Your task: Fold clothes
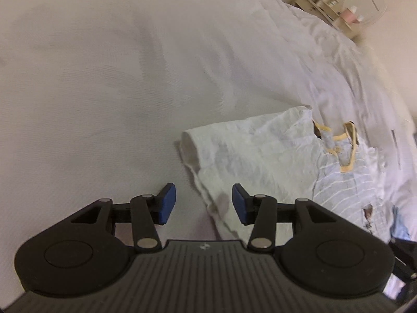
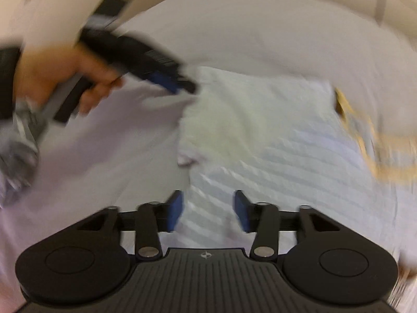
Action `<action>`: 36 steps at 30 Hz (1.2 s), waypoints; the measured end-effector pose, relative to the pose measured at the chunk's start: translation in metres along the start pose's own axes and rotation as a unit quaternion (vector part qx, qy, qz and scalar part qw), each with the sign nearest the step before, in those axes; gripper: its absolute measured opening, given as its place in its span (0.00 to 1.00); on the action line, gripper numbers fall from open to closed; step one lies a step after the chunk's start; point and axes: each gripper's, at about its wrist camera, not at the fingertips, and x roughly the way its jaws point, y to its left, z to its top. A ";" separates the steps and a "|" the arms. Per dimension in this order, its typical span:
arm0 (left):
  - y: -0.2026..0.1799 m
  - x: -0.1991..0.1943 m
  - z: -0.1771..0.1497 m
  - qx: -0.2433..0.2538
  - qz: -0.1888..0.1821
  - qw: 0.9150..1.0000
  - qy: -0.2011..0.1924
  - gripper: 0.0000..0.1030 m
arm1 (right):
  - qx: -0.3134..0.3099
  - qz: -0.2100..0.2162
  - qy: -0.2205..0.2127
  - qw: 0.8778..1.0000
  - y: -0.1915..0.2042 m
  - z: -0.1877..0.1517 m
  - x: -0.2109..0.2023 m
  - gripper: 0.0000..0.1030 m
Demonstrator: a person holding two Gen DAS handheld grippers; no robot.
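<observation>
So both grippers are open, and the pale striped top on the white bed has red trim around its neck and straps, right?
Not quite: the trim is yellow, not red, as the left wrist view shows clearly. The rest holds: the left gripper and right gripper are both open, and the pale striped top lies on the white bed.

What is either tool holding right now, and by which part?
Nothing. The left tool is open over the folded edge of the garment, and the right tool is open above its striped part; neither pinches cloth.
</observation>
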 end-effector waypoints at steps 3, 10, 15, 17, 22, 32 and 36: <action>0.006 -0.007 0.008 -0.022 -0.032 0.999 -0.025 0.09 | -0.119 -0.052 0.009 0.991 0.033 0.015 0.028 0.57; 0.014 -0.041 0.013 -0.030 -0.047 0.995 -0.078 0.09 | -0.289 -0.129 0.021 0.948 0.064 0.011 0.082 0.49; 0.025 -0.048 -0.005 -0.027 -0.028 0.998 -0.058 0.13 | -0.279 -0.106 -0.030 0.954 0.078 0.014 0.069 0.38; 0.030 -0.044 -0.016 -0.036 -0.025 0.998 -0.038 0.16 | -0.272 -0.097 -0.029 0.957 0.079 0.011 0.066 0.40; 0.033 -0.025 -0.033 -0.052 -0.034 0.998 -0.004 0.16 | -0.253 -0.074 -0.024 0.964 0.081 0.004 0.057 0.48; 0.021 0.009 -0.008 -0.074 -0.071 0.994 -0.018 0.01 | -0.242 -0.089 -0.004 0.966 0.083 0.014 0.084 0.43; 0.011 -0.024 0.008 -0.049 -0.054 0.994 -0.075 0.00 | -0.212 -0.073 -0.008 0.975 0.069 0.018 0.081 0.06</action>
